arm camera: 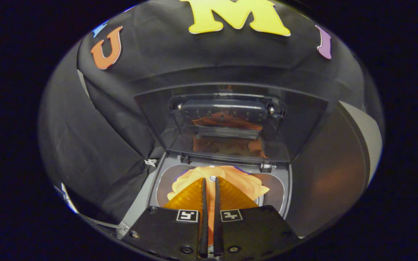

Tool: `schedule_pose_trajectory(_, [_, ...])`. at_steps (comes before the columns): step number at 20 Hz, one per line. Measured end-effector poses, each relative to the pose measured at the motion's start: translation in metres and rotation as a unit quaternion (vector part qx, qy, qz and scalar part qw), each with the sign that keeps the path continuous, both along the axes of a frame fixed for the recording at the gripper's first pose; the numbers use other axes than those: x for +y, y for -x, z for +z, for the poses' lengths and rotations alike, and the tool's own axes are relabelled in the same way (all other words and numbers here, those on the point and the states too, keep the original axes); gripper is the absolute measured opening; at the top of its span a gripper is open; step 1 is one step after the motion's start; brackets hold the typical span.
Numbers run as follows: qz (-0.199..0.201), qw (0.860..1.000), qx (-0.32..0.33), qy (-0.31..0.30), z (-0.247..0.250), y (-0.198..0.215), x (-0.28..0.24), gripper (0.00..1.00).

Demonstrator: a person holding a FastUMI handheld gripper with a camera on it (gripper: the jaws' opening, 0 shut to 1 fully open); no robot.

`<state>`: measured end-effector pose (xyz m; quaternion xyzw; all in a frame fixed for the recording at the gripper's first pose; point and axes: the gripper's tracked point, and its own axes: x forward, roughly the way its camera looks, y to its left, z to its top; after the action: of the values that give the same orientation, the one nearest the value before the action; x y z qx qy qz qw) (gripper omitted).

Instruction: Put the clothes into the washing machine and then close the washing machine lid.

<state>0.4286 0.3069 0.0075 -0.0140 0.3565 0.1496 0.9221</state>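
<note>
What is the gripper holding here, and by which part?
The gripper is shut on the orange cloth garment, pinching a bunched fold of it above the open washing machine drum.

Creased black cloth wall [96, 145] hangs behind, a pale surface [370, 134] beside it.

Orange clothes [220, 181] — grey washing machine [285, 188], dark smoky lid [158, 119].

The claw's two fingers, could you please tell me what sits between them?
In the gripper view, the orange garment is pinched between the nearly closed fingers of the claw, hanging over the open drum of the washing machine; its lid stands raised beyond.
</note>
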Motion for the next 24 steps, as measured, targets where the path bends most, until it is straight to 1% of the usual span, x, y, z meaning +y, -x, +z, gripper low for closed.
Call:
schedule_pose_trajectory(4, [-0.007,1.0,0.011,-0.005,-0.024,-0.007,0.003,0.09])
schedule_pose_trajectory(8, [-0.029,0.999,0.029,-0.018,-0.046,-0.016,0.003,0.09])
schedule_pose_trajectory(13, [-0.035,0.998,0.054,-0.003,-0.07,-0.027,-0.003,0.09])
schedule_pose_trajectory(21, [-0.046,0.995,0.09,-0.012,-0.09,-0.029,-0.011,0.09])
schedule_pose_trajectory(24, [-0.042,0.994,0.095,-0.019,-0.093,-0.029,-0.01,0.09])
